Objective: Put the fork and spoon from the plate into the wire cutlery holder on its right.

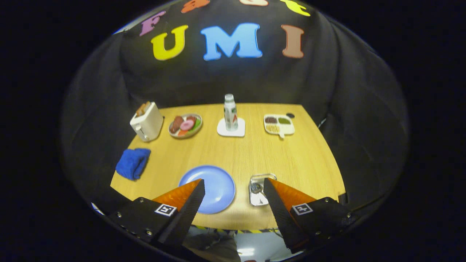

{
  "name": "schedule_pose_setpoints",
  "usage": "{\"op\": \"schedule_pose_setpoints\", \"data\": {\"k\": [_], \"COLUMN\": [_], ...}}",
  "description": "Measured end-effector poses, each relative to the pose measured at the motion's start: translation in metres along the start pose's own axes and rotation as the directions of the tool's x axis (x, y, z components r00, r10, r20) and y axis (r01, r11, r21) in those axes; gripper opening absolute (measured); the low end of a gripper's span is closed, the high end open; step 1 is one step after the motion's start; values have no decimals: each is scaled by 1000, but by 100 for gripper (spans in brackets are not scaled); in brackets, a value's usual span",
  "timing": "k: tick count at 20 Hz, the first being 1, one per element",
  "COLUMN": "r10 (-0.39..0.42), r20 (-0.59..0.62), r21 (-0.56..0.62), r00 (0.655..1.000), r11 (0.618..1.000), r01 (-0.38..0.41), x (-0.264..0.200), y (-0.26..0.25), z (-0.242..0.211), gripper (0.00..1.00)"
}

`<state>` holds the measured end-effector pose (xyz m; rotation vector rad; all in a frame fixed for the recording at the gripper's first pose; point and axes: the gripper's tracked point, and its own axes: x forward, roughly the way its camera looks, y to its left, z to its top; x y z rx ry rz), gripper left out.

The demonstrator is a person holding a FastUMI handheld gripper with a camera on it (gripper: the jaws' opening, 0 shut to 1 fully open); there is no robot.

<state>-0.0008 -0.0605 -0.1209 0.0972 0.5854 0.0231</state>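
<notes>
A round blue plate [217, 185] lies near the table's front edge, partly behind my left finger [189, 203]. The part of the plate that shows is bare blue. To its right stands the wire cutlery holder [257, 191], seen from above, with shiny metal pieces inside; I cannot tell which ones. My right finger [278, 203] covers the holder's right side. My gripper [233, 181] hangs open, high above the table's front edge, with nothing between its fingers.
Along the table's far side stand a white toaster [147, 122], a plate of food [185, 125], a bottle [230, 112] on a white coaster and a divided tray [279, 124]. A blue cloth [133, 163] lies at the left edge. Striped tape [233, 230] marks the front edge.
</notes>
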Motion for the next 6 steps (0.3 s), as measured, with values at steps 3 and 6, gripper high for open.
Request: {"op": "schedule_pose_setpoints", "data": {"k": [3,6], "r10": [-14,-35], "r20": [239,389], "r21": [-5,-4], "r00": [971,921], "r11": [1000,999], "r01": [16,40], "x": [-19,-35], "y": [3,2], "z": [33,52], "gripper": [99,99]}}
